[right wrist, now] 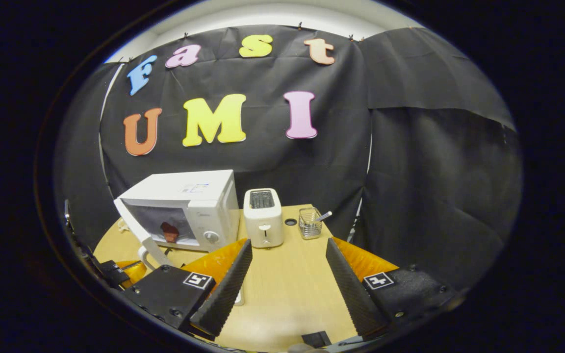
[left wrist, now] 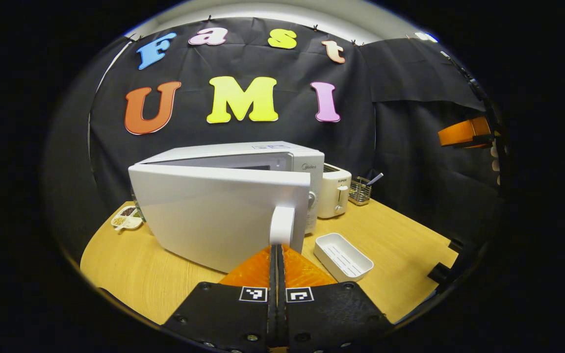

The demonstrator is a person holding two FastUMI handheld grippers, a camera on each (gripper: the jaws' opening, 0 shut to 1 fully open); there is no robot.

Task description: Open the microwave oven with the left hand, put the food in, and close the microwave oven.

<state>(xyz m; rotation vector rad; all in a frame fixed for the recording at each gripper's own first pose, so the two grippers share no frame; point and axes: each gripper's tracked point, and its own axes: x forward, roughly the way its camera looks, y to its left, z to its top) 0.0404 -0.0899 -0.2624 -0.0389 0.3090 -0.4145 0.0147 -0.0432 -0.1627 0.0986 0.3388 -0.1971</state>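
Observation:
The white microwave [left wrist: 243, 162] stands on the round wooden table with its door [left wrist: 214, 215] swung partly open. My left gripper [left wrist: 277, 247] is shut, its fingers pressed together, with the tips just under the door's white handle [left wrist: 281, 225]. In the right gripper view the microwave [right wrist: 189, 196] shows its open cavity, and a dark red piece of food [right wrist: 169, 231] lies inside. My right gripper [right wrist: 288, 245] is open over the table with nothing between its fingers. It also appears far off in the left gripper view as the right gripper [left wrist: 466, 132], held by a hand.
A white toaster [left wrist: 334, 191] [right wrist: 263, 218] stands right of the microwave, with a wire basket [left wrist: 359, 190] [right wrist: 308, 223] beyond it. A white ribbed tray [left wrist: 344, 256] lies near the door's handle. A divided snack dish [left wrist: 126, 218] sits at the table's left edge [left wrist: 115, 274].

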